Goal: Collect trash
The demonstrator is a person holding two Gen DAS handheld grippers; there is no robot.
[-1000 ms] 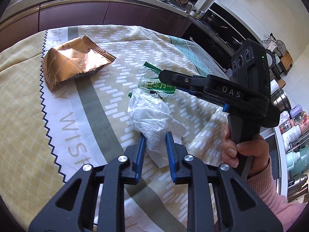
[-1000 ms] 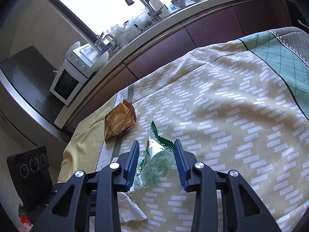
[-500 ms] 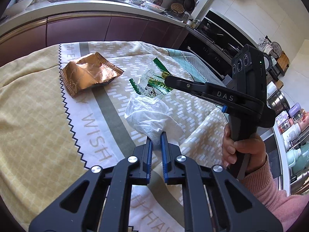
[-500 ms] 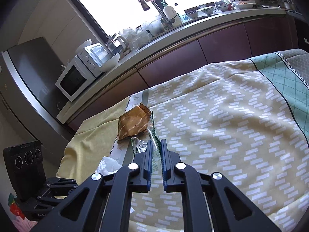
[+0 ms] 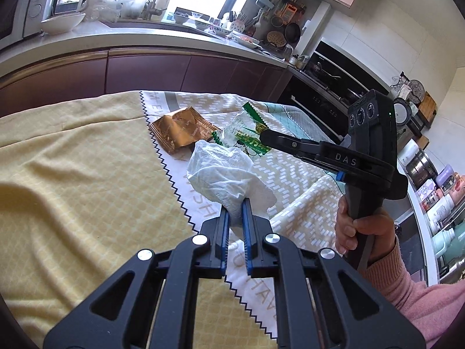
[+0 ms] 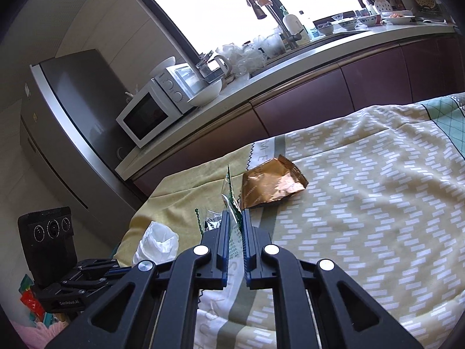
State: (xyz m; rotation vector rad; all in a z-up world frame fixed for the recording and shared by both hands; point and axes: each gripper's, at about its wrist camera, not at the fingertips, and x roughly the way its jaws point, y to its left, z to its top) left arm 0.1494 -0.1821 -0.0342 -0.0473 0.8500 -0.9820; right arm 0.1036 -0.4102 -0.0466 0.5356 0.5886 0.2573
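Note:
My left gripper (image 5: 234,203) is shut on a crumpled white tissue (image 5: 221,174) and holds it above the tablecloth (image 5: 87,174). The tissue also shows in the right wrist view (image 6: 157,242). My right gripper (image 6: 233,216) is shut on a clear and green wrapper (image 6: 231,195), lifted off the cloth. In the left wrist view the right gripper (image 5: 263,136) holds that wrapper (image 5: 247,135) just beyond the tissue. A copper foil snack bag (image 5: 181,129) lies on the cloth behind both; it also shows in the right wrist view (image 6: 271,184).
The table is covered by a yellow, white and green cloth (image 6: 363,189). A dark red cabinet front with a counter (image 5: 130,67) runs along the far side. A microwave (image 6: 151,110) and fridge (image 6: 66,122) stand at the left. An oven (image 5: 328,87) is at the right.
Both grippers closed, left on the tissue and right on the green wrapper, then rose off the cloth with them. The copper bag has not moved.

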